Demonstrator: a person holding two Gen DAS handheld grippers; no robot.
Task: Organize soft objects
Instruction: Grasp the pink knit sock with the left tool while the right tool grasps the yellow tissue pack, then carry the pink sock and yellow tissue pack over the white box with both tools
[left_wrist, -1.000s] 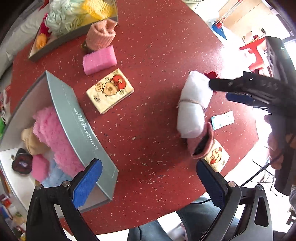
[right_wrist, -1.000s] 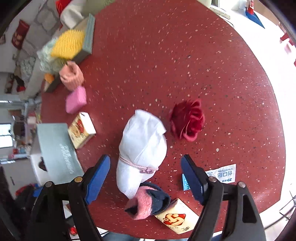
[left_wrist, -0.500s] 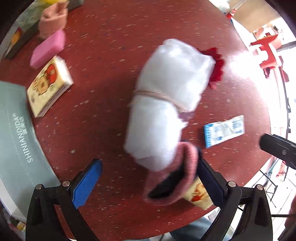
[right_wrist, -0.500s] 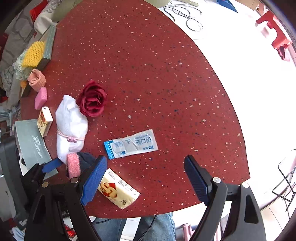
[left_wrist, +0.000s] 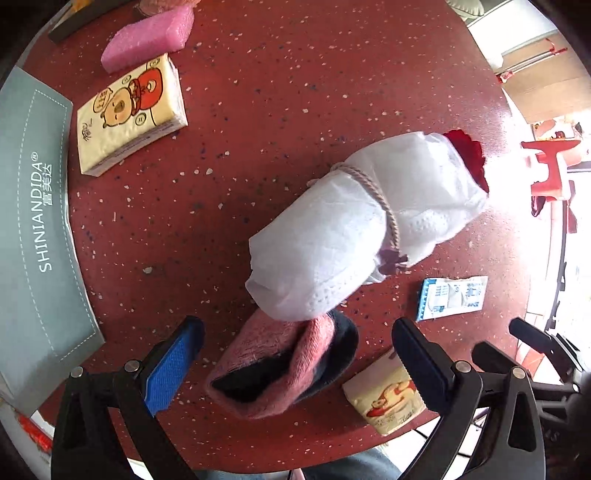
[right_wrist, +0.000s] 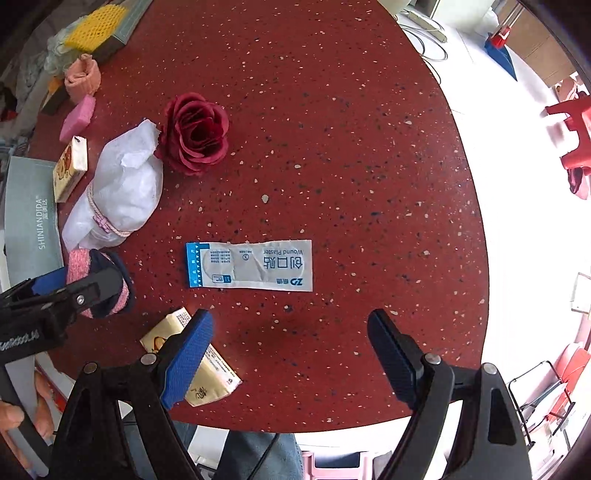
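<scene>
A pink and dark rolled sock (left_wrist: 280, 363) lies on the red table between the open jaws of my left gripper (left_wrist: 295, 354); it also shows in the right wrist view (right_wrist: 99, 284). A white cloth bundle tied with cord (left_wrist: 369, 225) lies just beyond it, touching it, with a red fabric rose (right_wrist: 194, 133) at its far end. My right gripper (right_wrist: 291, 343) is open and empty above the table's front edge, near a wound plaster packet (right_wrist: 251, 266).
A grey box lid (left_wrist: 35, 221) is at the left. Two tissue packs (left_wrist: 129, 110) (left_wrist: 388, 398), a pink sponge (left_wrist: 147, 37), a peach sock (right_wrist: 83, 75) and a tray of soft items (right_wrist: 96, 26) are on the table.
My left gripper has moved right from the box and down over the sock, which now lies between its jaws. My right gripper has pulled back right, away from the bundle.
</scene>
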